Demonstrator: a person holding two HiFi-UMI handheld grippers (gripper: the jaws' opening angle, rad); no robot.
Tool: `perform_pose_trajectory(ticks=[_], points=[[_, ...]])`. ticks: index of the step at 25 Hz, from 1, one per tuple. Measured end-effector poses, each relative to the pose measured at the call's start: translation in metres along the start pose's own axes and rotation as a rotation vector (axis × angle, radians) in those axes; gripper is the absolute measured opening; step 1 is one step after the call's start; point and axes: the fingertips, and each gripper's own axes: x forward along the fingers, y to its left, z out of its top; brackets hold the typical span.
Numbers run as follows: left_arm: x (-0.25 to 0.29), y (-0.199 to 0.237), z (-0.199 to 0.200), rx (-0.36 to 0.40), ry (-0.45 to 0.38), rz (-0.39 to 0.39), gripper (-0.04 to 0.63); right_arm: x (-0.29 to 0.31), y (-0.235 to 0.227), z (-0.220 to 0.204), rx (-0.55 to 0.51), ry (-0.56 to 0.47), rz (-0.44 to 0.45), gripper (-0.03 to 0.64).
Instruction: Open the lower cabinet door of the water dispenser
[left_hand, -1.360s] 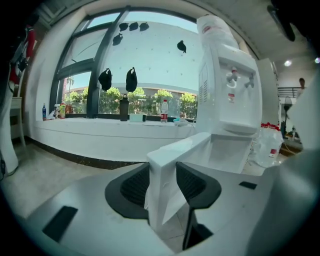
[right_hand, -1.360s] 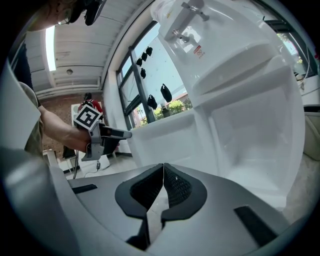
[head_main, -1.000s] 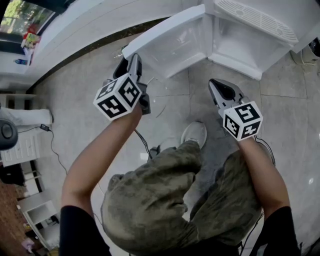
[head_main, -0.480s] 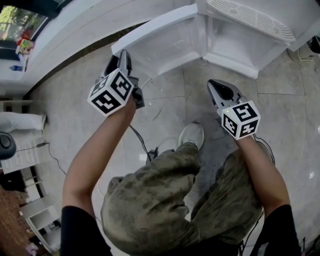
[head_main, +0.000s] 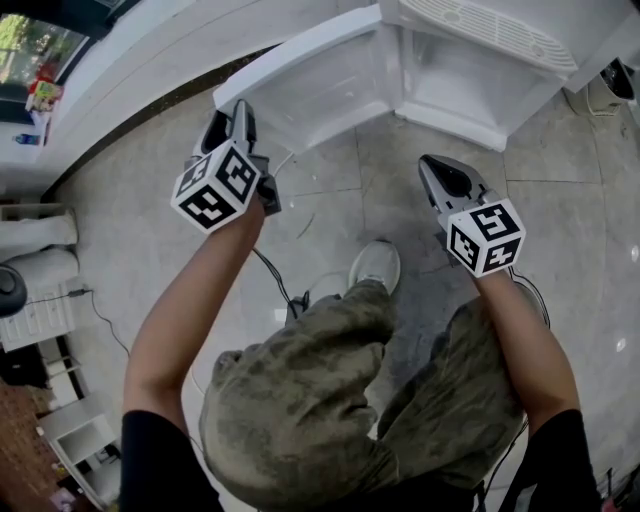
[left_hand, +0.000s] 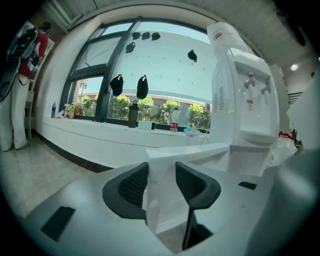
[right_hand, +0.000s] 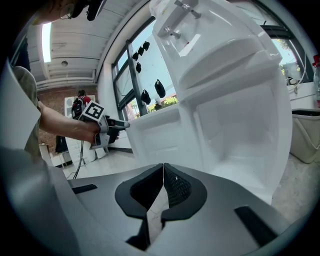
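Hardly shifting: left tongs (head_main: 236, 112) are still clamping the white plastic cabinet door (head_main: 305, 85), swung wide left of the white water dispenser (head_main: 480, 70); right tongs (right_hand: 163, 186) idling shut, empty. Pulling further is risking hinge strain.

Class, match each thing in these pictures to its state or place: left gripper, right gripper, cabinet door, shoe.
Things:
1. left gripper
2. right gripper
3. cabinet door
4. shoe

States or places:
A. on the floor tiles, below the two grippers in the head view
B. jaws together, nothing between them
C. swung open, away from the cabinet
D. jaws clamped on the door's free edge

Pairs: 1-D; 2-B; 3-C; 4-A
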Motion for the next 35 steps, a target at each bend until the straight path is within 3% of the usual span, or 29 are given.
perform_pose_trajectory(ticks=[12,15,18,21,24,28,30,35], points=[[-0.034,-0.028,-0.014,0.058,0.001,-0.017,0.224,-0.051,-0.011,0.019,-0.018,-0.046,-0.042,0.002],[-0.047,-0.047,-0.02,0.05,0.014,-0.06,0.224,-0.061,-0.014,0.021,-0.009,-0.056,-0.067,0.002],[-0.062,-0.077,-0.027,0.008,0.036,-0.141,0.222,-0.075,-0.016,0.037,-0.006,-0.104,-0.116,0.002],[-0.072,-0.109,-0.032,-0.018,0.057,-0.23,0.216,-0.088,-0.013,0.067,-0.077,-0.155,-0.156,0.002],[-0.071,-0.139,-0.044,-0.054,0.142,-0.321,0.16,-0.095,-0.015,0.088,-0.131,-0.184,-0.166,0.002],[-0.058,-0.173,-0.048,0.011,0.2,-0.438,0.079,-0.098,-0.028,0.094,-0.023,-0.21,-0.152,0.002],[-0.053,-0.19,-0.044,0.025,0.209,-0.496,0.019,-0.105,-0.043,0.095,0.013,-0.187,-0.198,0.002],[-0.073,-0.226,-0.033,0.034,0.298,-0.732,0.005,-0.148,-0.059,0.099,0.057,-0.17,-0.412,0.002]])
